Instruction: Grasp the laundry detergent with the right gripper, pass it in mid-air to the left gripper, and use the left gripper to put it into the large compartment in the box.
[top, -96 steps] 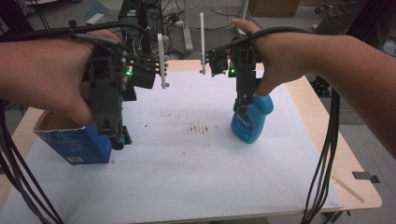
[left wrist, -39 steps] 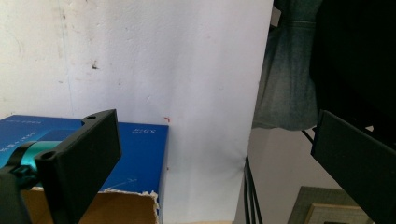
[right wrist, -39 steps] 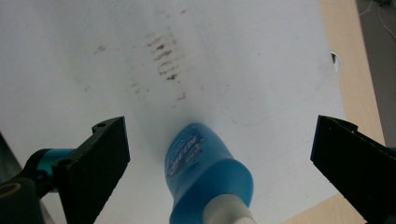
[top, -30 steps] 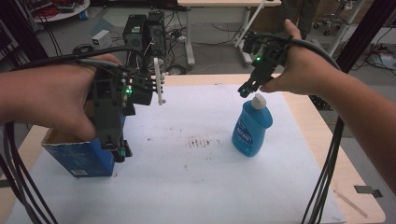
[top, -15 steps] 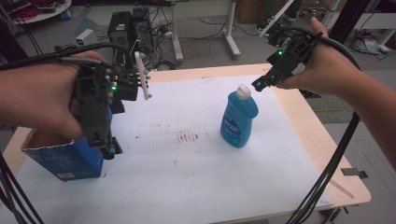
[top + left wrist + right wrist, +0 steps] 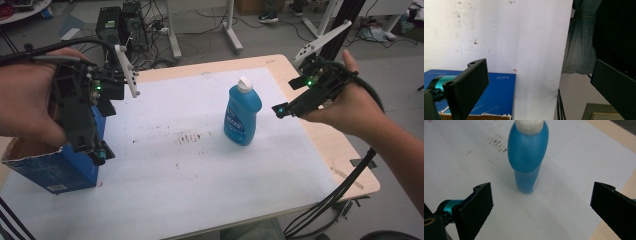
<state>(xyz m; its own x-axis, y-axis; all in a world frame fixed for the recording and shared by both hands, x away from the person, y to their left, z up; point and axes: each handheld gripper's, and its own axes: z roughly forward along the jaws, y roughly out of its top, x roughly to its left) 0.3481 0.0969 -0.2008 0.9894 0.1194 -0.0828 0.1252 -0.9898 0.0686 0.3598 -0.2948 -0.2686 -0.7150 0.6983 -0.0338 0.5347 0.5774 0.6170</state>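
The bottle (image 6: 243, 117) is showing smooth, glossy blue plastic under a white plastic cap (image 6: 244, 84). The box (image 6: 55, 167) is looking like matt blue cardboard, its top edge torn raw. Matt, stained white paper (image 6: 200, 170) is covering the pale wood counter (image 6: 345, 150). The jaws are looking like matt black plastic.

Blue bottle (image 6: 243, 116), white cap, upright, tabletop centre-right. Blue cardboard box (image 6: 52, 165), open-topped, at left edge.
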